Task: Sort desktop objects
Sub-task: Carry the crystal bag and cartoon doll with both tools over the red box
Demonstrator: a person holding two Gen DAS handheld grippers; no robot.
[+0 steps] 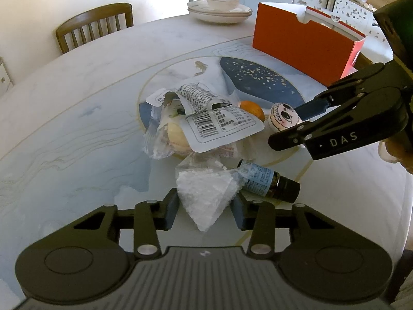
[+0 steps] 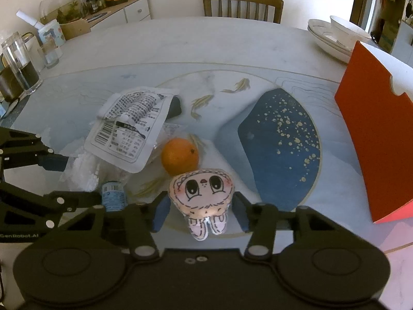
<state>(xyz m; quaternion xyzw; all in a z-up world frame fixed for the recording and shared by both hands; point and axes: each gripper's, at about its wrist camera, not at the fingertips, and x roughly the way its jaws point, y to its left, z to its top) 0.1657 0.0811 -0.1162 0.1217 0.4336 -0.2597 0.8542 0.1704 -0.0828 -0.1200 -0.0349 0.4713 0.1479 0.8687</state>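
My left gripper [image 1: 205, 209] is open, its fingers either side of a clear plastic bag of white bits [image 1: 206, 193], not squeezing it. A small brown bottle with a blue label [image 1: 268, 184] lies just right of it. My right gripper [image 2: 201, 213] is open around a pink plush doll with a drawn face [image 2: 202, 193]; this gripper [image 1: 294, 126] and the doll [image 1: 282, 117] also show in the left wrist view. An orange [image 2: 180, 156] sits behind the doll. A white printed wrapper [image 1: 216, 118] lies over a crumpled clear packet.
An orange-red open box [image 1: 304, 42] stands at the table's right. Stacked white plates with a bowl [image 1: 219, 6] sit at the far edge. A wooden chair [image 1: 95, 25] stands beyond the table. Glass jars [image 2: 20, 67] stand at the far left in the right wrist view.
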